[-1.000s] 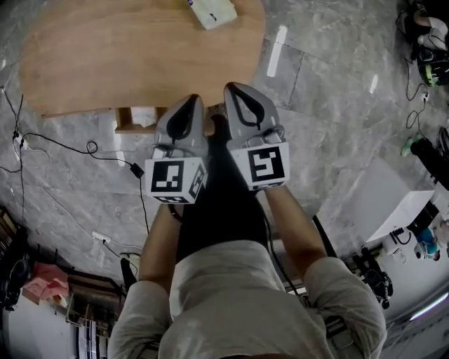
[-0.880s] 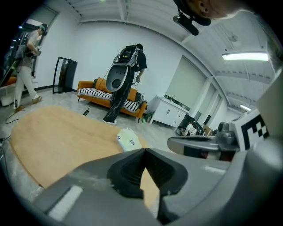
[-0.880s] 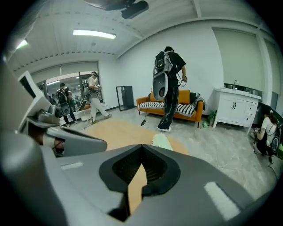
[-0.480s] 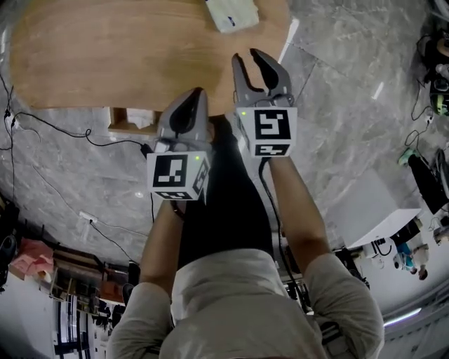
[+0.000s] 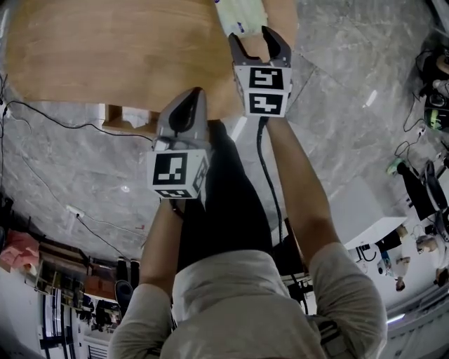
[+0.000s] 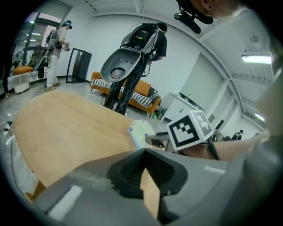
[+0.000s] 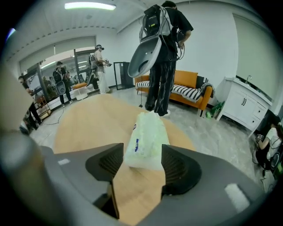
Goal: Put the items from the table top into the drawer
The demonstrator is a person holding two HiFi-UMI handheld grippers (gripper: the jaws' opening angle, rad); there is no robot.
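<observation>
A white-green plastic packet [image 5: 242,14] lies near the right end of the oval wooden table [image 5: 105,49]. My right gripper [image 5: 259,43] hangs over the table edge, and its jaws are opening. In the right gripper view the packet's [image 7: 146,141] near end sits between the fingertips [image 7: 114,162] of my right gripper [image 7: 142,165], and the pads do not press on it. My left gripper [image 5: 185,116] is shut and empty, back at the table's near edge. The left gripper view shows my left gripper [image 6: 148,187], and beyond it the packet [image 6: 140,132] and the right gripper's marker cube [image 6: 190,129].
A small wooden box-like part [image 5: 125,116] shows below the table's near edge. Black cables [image 5: 63,123] trail over the grey marble floor. A person in dark clothes [image 7: 163,57] stands beyond the table, near an orange sofa [image 7: 190,90] and a white cabinet [image 7: 247,103].
My right gripper moved forward over the table to the packet and its jaws opened from shut. My left gripper shifted only slightly and stayed shut.
</observation>
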